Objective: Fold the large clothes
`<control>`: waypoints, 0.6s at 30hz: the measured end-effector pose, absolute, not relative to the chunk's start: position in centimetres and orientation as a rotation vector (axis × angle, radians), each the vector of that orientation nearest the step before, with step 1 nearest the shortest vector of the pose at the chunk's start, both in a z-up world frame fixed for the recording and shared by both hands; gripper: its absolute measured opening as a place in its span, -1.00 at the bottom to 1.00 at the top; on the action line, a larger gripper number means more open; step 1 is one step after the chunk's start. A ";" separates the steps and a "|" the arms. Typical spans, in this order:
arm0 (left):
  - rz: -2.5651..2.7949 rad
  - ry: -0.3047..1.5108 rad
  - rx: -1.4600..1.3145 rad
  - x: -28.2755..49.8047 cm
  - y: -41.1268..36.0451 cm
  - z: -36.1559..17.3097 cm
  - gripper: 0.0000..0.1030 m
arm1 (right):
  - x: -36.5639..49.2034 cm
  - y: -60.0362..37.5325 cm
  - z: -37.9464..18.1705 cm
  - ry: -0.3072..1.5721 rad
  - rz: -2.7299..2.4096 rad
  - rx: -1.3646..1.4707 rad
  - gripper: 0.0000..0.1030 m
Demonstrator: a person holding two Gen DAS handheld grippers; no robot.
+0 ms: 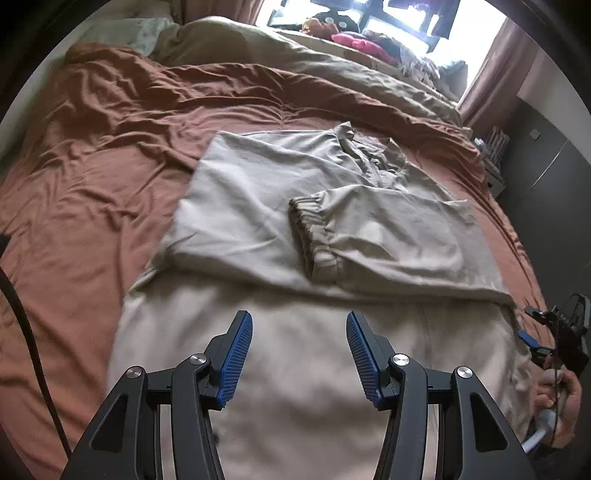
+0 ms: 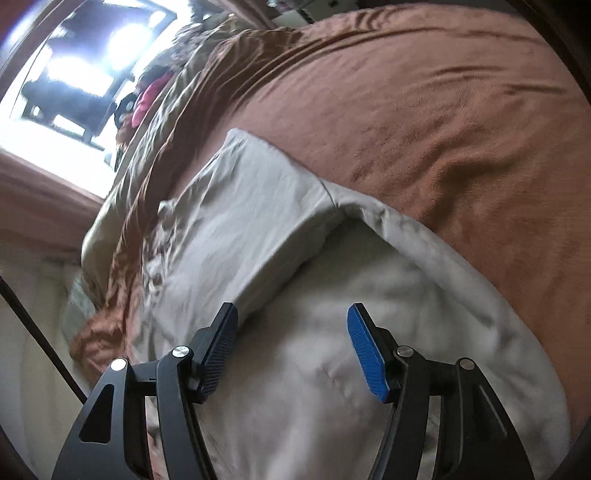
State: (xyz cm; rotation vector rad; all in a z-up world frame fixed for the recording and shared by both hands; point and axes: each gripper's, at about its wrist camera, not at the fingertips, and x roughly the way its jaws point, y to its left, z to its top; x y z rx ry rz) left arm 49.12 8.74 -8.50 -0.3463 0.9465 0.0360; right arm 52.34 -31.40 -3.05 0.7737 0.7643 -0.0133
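Bed: a wide bed (image 1: pixel 92 192) covered by a rumpled rust-brown sheet is seen; an olive-beige duvet (image 1: pixel 295 62) is bunched along its far side.
Garment: a large pale beige fabric jacket (image 1: pixel 258 206) is laid flat on the sheet, its elastic-cuffed sleeve (image 1: pixel 354 236) folded across the body; its near part is blurred in both views.
Window: a bright window (image 1: pixel 388 22) is seen beyond the bed, with a heap of pink and dark clothes (image 1: pixel 362 42) below it, too overexposed to be made out.
Left hand-held gripper (image 1: pixel 299 354): released, its blue ribbed pads (image 1: pixel 236 362) spread apart above the jacket, nothing between them.
Right hand-held gripper (image 2: pixel 293 350): released above the jacket's lower part, nothing clamped; also seen at the left view's right edge, held by a hand (image 1: pixel 561 410) cut off by the frame.
Cable: a dark cable (image 1: pixel 26 332) is cut off at the left edge.
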 end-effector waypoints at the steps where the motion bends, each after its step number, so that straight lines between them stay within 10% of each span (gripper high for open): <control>1: 0.036 0.943 -0.349 48.2 8.9 -8.2 0.07 | 51.3 -31.3 -2.9 0.756 -0.006 0.753 0.17; 18: 0.050 0.815 -0.401 31.8 11.4 -2.4 0.27 | 37.1 -29.5 2.0 0.695 0.054 0.483 0.17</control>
